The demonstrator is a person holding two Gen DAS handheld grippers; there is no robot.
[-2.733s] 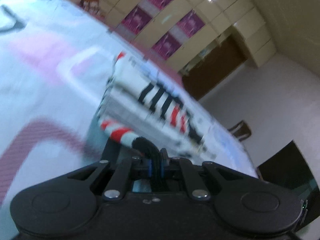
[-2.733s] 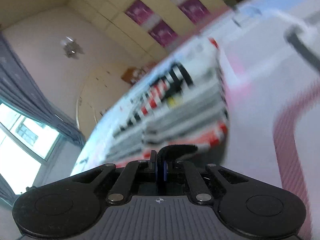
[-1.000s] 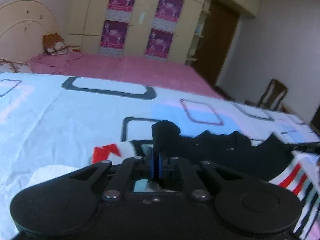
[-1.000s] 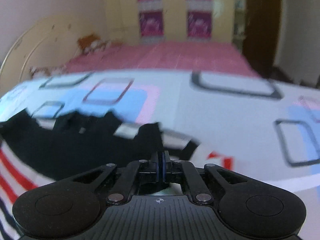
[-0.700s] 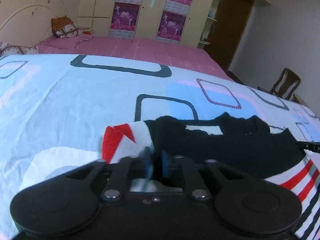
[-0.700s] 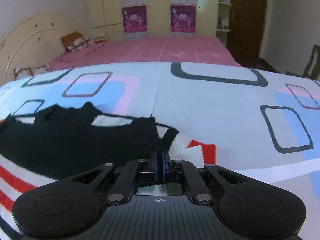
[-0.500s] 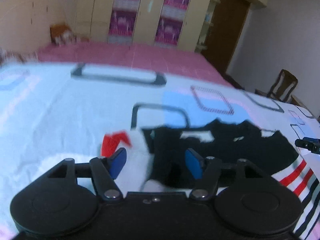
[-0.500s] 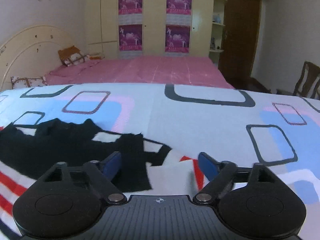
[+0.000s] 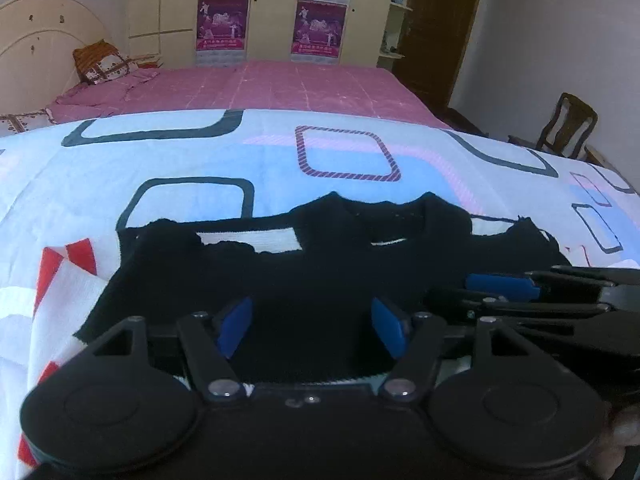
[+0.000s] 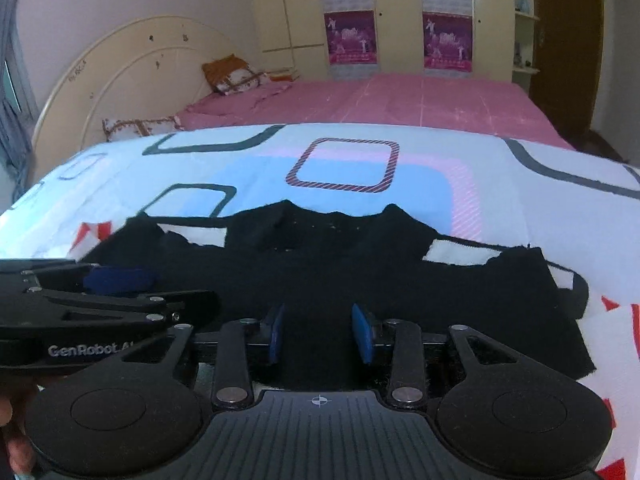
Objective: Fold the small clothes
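Both tools — left tool (image 9: 314, 326), right tool (image 10: 319, 334) — have released the sweater (image 9: 320, 264).

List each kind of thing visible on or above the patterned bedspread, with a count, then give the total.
Garments: 1, the black sweater with red-and-white striped sleeves
Grippers, jaws open: 2, the left gripper and the right gripper
Bedspreads: 1, the patterned bedspread
Total: 4

Home bedroom, bed (image 9: 320, 92) with pink cover and curved cream headboard (image 10: 132, 68), pillows (image 10: 236, 74), cream wardrobe (image 9: 272, 8) with 4 purple posters, dark wooden door (image 9: 440, 32), wooden chair (image 9: 568, 124), patterned bedsheet (image 9: 348, 160) in front
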